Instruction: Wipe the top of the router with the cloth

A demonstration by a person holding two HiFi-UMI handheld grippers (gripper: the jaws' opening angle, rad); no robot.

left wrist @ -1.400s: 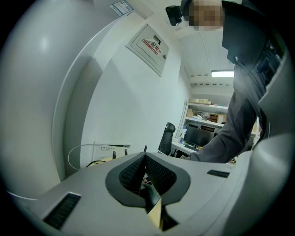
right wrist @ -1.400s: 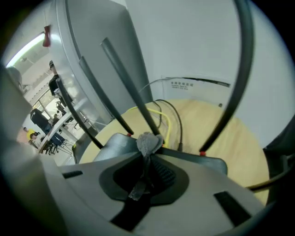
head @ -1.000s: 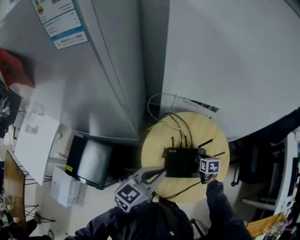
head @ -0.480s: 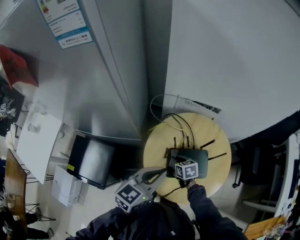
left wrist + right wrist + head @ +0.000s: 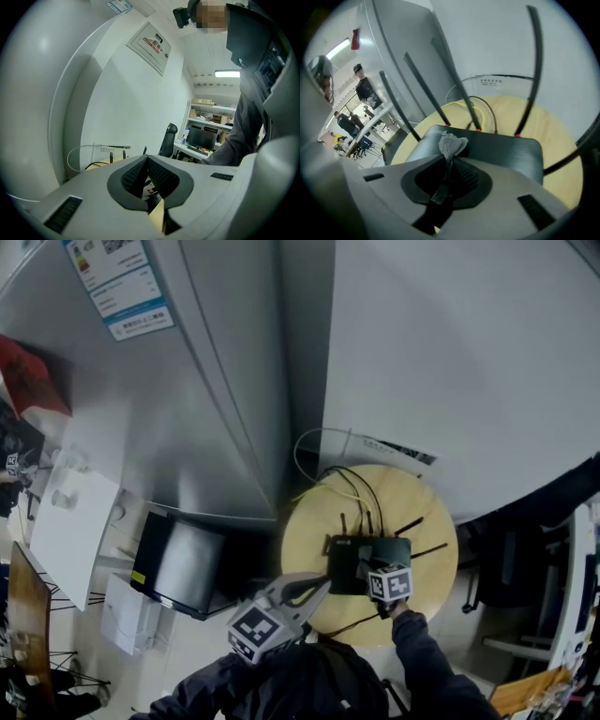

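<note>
A black router (image 5: 354, 562) with several thin antennas lies on a small round wooden table (image 5: 427, 521). My right gripper (image 5: 379, 568) hovers over the router's right half, shut on a small grey cloth (image 5: 451, 143). In the right gripper view the cloth's tuft sticks out past the fingertips and rests on the router's glossy top (image 5: 497, 146). My left gripper (image 5: 322, 583) stays shut and holds nothing at the table's near left edge, pointing toward the router. In the left gripper view (image 5: 146, 163) only the antenna tips (image 5: 112, 154) show beyond the shut jaws.
Black, white and yellow cables (image 5: 339, 480) run off the table's far side toward tall grey cabinet doors (image 5: 216, 381). A dark box (image 5: 183, 563) sits on the floor to the left, an office chair (image 5: 511, 568) to the right. People stand far off (image 5: 365, 91).
My right gripper swept left across the router's top with the cloth, then came back a little to the right. The left gripper has stayed put.
</note>
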